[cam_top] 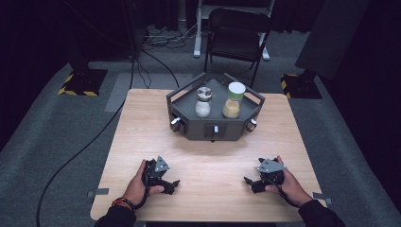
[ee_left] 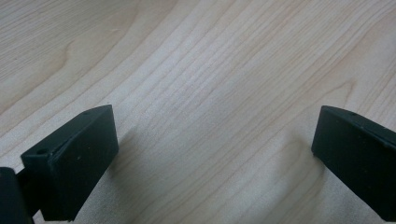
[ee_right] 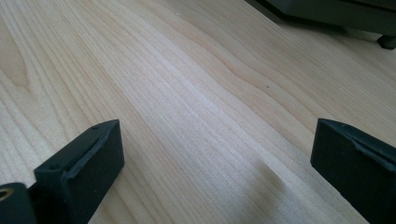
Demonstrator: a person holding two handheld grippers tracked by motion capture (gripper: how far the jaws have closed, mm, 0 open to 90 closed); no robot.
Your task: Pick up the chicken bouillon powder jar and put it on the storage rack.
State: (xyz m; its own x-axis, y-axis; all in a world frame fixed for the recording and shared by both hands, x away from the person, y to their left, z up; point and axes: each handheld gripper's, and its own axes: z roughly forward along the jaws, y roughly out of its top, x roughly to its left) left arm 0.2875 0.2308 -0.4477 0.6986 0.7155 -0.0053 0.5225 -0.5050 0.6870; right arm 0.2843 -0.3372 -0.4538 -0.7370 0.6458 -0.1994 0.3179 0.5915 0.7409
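Light wooden table (cam_top: 203, 156), seen from above. Toward its far edge, a dark grey angular metal tray (cam_top: 185, 125) with small knobs along its front wall. Inside the tray, standing upright and side by side without touching: a clear glass jar with a silver lid and white contents (cam_top: 203, 101), and to its right a taller clear jar with a white lid and yellowish powder (cam_top: 233, 100). Well short of the tray, near the table's near edge, the black left gripper (cam_top: 169, 185) and the black right gripper (cam_top: 250, 183), each held in a hand, resting low on the wood and well apart from each other. Both with jaws spread wide, holding nothing but bare wood grain between them. Beyond the table, a dark folding chair (cam_top: 239, 35) on grey carpet.
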